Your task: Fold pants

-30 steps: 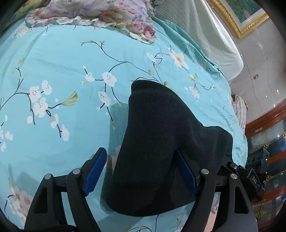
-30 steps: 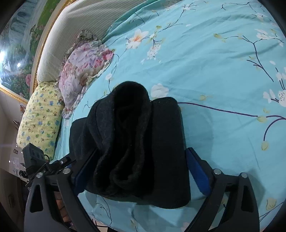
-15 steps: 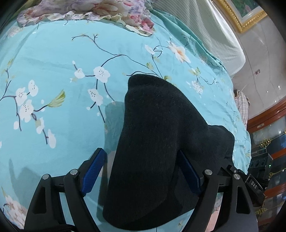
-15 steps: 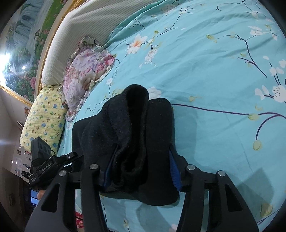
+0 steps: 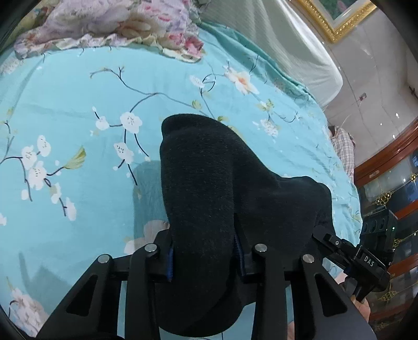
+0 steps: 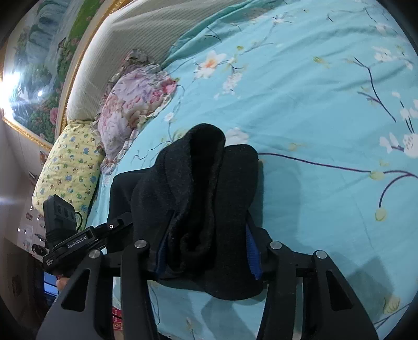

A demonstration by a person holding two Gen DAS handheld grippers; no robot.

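The black pants lie folded into a thick bundle on the turquoise flowered bedsheet. My left gripper has its jaws closing on the near end of the bundle, and the blue pads press the cloth from both sides. From the other side, the pants show as stacked folds with a rolled edge on top. My right gripper is closing too, with its pads squeezing the fabric. Each view catches the other gripper at its edge.
A pink floral pillow and a yellow patterned pillow lie by the padded headboard. A framed picture hangs above. A wooden cabinet stands beyond the bed's edge. Bare sheet stretches past the pants.
Both grippers stood wide around the bundle a second ago. The right jaws closed on the cloth first, then the left, bunching it between the pads. Neither hand shifted much.
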